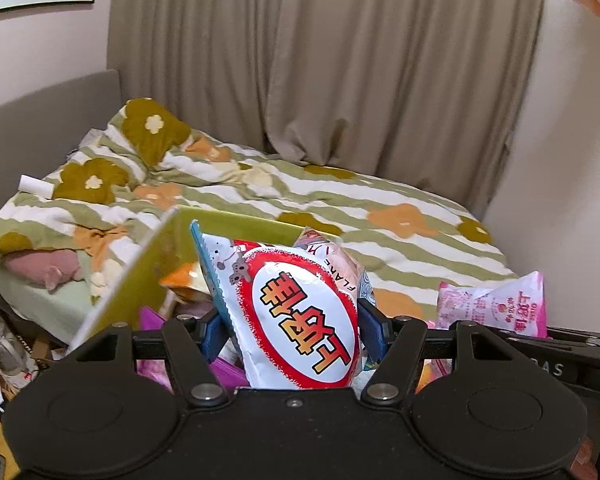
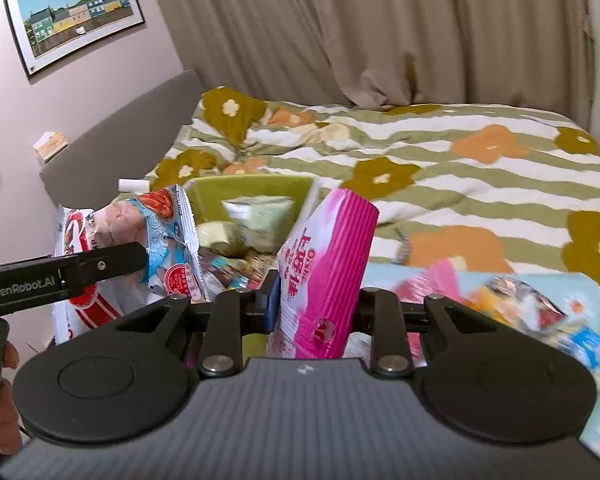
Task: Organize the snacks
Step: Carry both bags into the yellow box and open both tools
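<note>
My left gripper (image 1: 296, 320) is shut on a white snack bag (image 1: 300, 320) with a red oval and orange characters. A second, pink-and-blue bag (image 1: 340, 264) is pressed against its far side. Both bags hang over a green bin (image 1: 140, 280) that holds more snacks. In the right wrist view my right gripper (image 2: 318, 300) is shut on an upright pink-and-white snack bag (image 2: 328, 264); that bag's top also shows in the left wrist view (image 1: 496, 304). The left gripper's finger (image 2: 100, 266) reaches in from the left there, across its two bags (image 2: 168, 240), in front of the green bin (image 2: 252, 188).
A bed with a green-striped flowered duvet (image 2: 480, 184) fills the space behind, with beige curtains (image 1: 340, 60) beyond it. A light blue tray (image 2: 584, 300) with several snack packs lies at the right. A pink plush toy (image 1: 48, 268) lies on the bed's left edge; bottles stand on the floor (image 1: 0, 344).
</note>
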Tool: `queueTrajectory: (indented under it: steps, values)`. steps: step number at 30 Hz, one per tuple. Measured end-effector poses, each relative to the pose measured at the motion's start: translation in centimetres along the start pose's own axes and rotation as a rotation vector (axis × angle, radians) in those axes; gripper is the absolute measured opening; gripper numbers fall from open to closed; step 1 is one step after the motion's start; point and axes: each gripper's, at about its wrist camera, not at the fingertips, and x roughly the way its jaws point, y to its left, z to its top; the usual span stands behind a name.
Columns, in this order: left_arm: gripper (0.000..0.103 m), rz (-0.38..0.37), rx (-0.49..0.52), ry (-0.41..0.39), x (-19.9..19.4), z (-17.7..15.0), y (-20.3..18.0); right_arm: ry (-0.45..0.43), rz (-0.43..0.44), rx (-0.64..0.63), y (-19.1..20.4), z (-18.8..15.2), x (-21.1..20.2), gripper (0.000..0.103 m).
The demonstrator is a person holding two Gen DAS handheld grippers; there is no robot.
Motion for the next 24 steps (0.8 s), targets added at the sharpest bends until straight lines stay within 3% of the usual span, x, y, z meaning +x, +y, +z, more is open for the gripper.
queueTrajectory:
  steps: [12,14,16,24]
  values:
    - [0.071,-0.057,0.003,0.125,7.8,3.2,8.6,0.038,-0.05,0.047,7.1,3.0,8.4,0.043]
    - [0.08,-0.068,-0.003,0.147,9.2,3.2,9.6,0.051,-0.07,0.062,7.8,3.2,9.7,0.043]
    - [0.101,-0.072,0.001,0.167,10.1,3.0,10.3,0.061,-0.091,0.077,8.3,3.1,10.8,0.043]
    - [0.102,-0.087,0.011,0.192,10.1,1.6,11.9,0.102,-0.144,0.103,9.0,2.7,12.7,0.043]
